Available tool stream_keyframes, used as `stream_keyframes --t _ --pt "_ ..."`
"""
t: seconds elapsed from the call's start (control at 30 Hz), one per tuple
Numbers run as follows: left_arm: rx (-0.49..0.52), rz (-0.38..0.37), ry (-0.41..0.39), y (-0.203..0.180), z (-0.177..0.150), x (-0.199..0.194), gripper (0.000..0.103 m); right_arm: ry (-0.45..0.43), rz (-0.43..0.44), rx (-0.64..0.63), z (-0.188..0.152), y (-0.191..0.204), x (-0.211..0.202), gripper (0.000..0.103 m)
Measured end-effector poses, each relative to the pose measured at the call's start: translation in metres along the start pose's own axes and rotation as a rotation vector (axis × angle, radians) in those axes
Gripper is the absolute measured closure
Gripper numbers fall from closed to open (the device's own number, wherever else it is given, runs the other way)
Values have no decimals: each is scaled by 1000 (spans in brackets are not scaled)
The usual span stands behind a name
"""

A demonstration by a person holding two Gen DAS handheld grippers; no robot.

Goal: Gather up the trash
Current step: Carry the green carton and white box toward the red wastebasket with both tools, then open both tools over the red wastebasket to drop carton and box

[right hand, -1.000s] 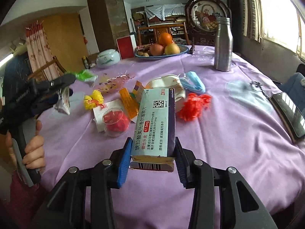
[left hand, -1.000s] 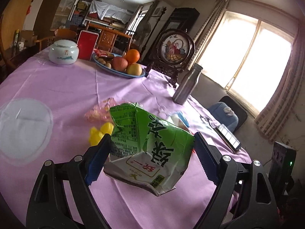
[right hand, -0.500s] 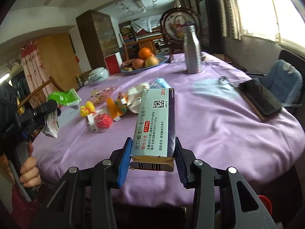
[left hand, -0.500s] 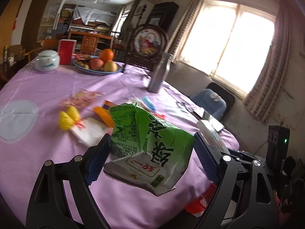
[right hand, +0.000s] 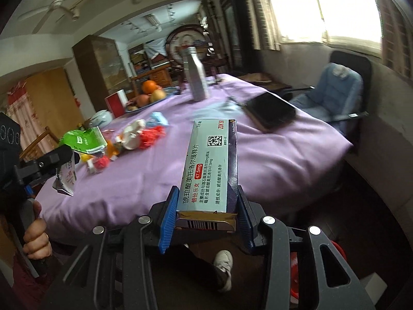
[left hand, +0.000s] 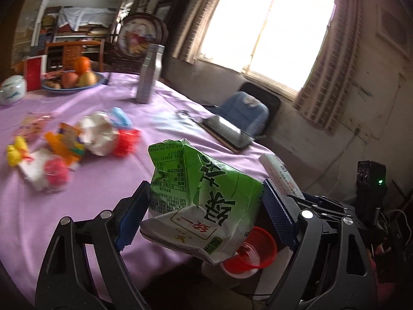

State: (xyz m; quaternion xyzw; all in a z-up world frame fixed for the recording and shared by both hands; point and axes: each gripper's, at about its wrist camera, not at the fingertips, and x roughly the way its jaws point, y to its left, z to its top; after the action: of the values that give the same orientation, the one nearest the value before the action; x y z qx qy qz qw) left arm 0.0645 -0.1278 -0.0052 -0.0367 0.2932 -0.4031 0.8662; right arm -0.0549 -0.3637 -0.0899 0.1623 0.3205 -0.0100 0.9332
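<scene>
- L gripper [left hand: 204, 211] is squeezing a crumpled green tea carton [left hand: 201, 196] by its two sides. The carton sits tilted, top end poking up and away from the jaws.
- R gripper [right hand: 206, 217] is squeezing a grey-blue medicine box [right hand: 210, 165] near its torn bottom end, so most of the box sticks out in front.
- Both things are up in the air, past the edge of the purple tablecloth [left hand: 77, 180], not resting on it.
- Below the carton there's a red basket-like bin [left hand: 254, 254] on the floor. I think that's why both are held out here: to drop them in.
- More trash waits on the table: a red cup w/ clear lid [left hand: 55, 174], yellow bits [left hand: 15, 151], a white crumpled wrapper [left hand: 99, 135], red shreds [left hand: 126, 142], orange packs [left hand: 64, 142].
- Fruit bowl [left hand: 72, 81], steel bottle [left hand: 149, 77] & dark tablet [left hand: 227, 131] look like keepers, not trash.
- Person's hand [right hand: 36, 237] grips the L tool's handle.
- Next, prob: get over the bin, let go.
</scene>
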Motion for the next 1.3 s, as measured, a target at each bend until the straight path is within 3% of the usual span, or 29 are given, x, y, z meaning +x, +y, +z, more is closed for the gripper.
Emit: stream_keyframes --t 0.4,0.73,0.83,0.87,1.3 --pt "69 -120 122 -75 -21 72 20 96 -145 169 -66 -117 -9 60" --pt "122 -152 267 -110 -47 133 20 230 -196 321 -125 -188 36 60" --pt "130 -162 308 -115 -54 150 20 256 -205 340 -136 -200 53 55" --pt "133 -162 319 -118 -56 154 20 267 -221 357 -141 -206 59 45" --pt "213 -203 460 -160 -86 216 20 223 -237 484 -159 -260 45 42"
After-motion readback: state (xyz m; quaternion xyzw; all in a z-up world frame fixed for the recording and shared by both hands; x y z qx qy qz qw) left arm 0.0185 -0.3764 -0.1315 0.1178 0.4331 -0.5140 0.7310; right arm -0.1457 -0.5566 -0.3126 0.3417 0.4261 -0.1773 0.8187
